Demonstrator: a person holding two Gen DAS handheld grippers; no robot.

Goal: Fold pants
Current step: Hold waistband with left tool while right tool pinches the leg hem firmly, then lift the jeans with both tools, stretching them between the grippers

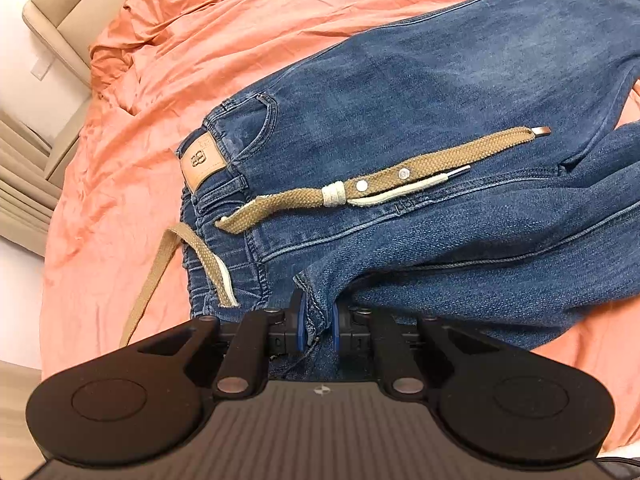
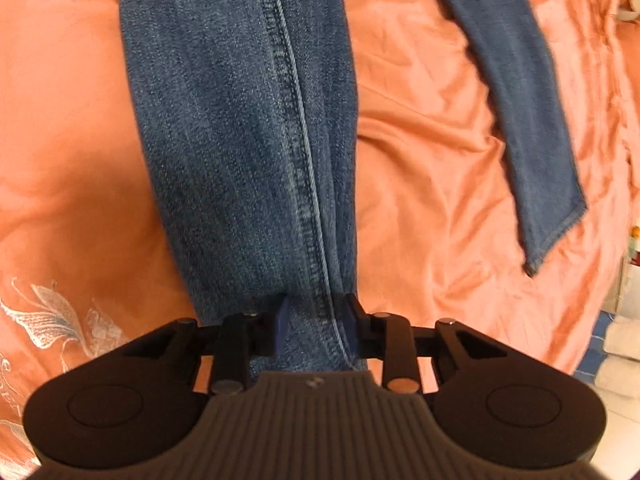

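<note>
Blue denim pants (image 1: 420,128) lie on an orange bedsheet (image 1: 240,20), waist to the left, with a tan leather patch (image 1: 202,160) and a tan woven belt (image 1: 380,182) lying across them. My left gripper (image 1: 318,320) is shut on a fold of the waistband edge. In the right wrist view one pant leg (image 2: 248,140) runs straight away from me, seam up. My right gripper (image 2: 318,320) is shut on its near end. The other leg (image 2: 532,140) lies to the right, its hem on the sheet.
The sheet (image 2: 420,200) is wrinkled, with white embroidery (image 2: 52,320) at the near left. A beige headboard or bed frame (image 1: 60,20) stands at the far left. Blue tiled floor and white towels (image 2: 620,352) show past the bed's right edge.
</note>
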